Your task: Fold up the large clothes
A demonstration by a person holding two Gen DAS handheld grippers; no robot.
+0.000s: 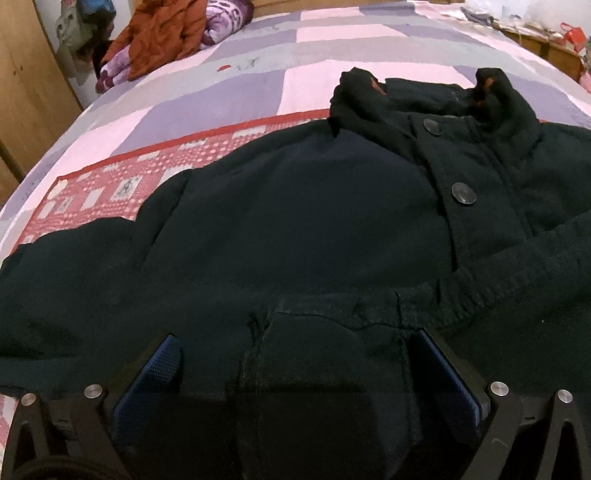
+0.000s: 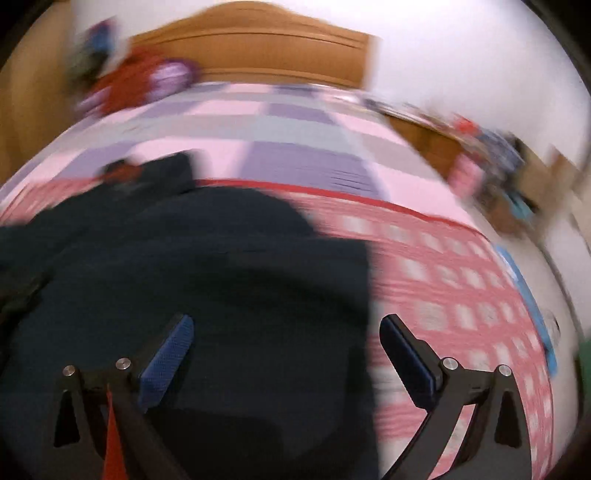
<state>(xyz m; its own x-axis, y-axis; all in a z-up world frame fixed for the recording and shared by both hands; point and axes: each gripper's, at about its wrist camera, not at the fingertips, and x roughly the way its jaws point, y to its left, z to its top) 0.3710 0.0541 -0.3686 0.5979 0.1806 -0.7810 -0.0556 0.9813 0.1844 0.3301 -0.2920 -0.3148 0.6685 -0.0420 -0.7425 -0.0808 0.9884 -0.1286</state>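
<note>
One dark jacket (image 1: 295,229) lies on one bed (image 1: 229,92), showing two round buttons, one (image 1: 463,193) toward 3 o'clock of the left wrist view and one (image 1: 432,126) toward 1 o'clock. Two hand-held grippers appear, the left hand-held gripper (image 1: 295,369) and the right hand-held gripper (image 2: 286,354), each bearing two blue-padded fingers. Also counted: one red-patterned blanket (image 1: 122,181) toward 9 o'clock, one orange garment (image 1: 162,33) toward 11 o'clock, and one wooden headboard (image 2: 255,51) at 12 o'clock of the right wrist view.
</note>
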